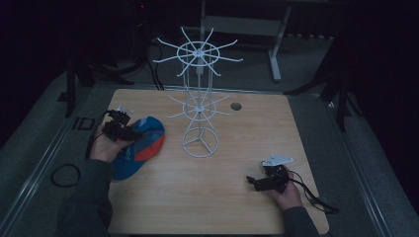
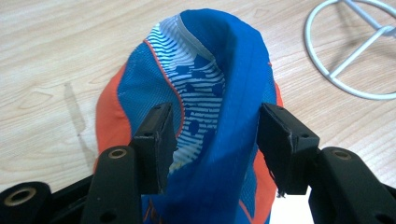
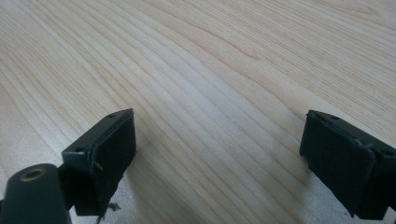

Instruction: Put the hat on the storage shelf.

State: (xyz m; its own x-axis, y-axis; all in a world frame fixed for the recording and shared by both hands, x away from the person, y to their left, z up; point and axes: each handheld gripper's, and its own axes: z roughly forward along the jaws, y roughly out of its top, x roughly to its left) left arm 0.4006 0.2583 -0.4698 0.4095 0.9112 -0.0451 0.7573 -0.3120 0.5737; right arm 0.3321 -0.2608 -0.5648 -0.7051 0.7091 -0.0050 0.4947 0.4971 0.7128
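My left gripper [image 2: 212,140] straddles the raised blue fold of the blue-and-orange fabric cap [image 2: 205,88] lying on the pale wooden table [image 1: 222,197] beside the white wire rack [image 1: 199,98], jaws apart and not pressing. To grip well, I judge I should centre the fold, then close squarely. My left forearm reaches in low; my right gripper [image 3: 219,163] rests gaping over bare wood.

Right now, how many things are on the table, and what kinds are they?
Caps: 1, the blue and orange cap
Wire racks: 1, the white wire rack
Grippers: 2, the left gripper at the cap and the right gripper over bare wood
Total: 4
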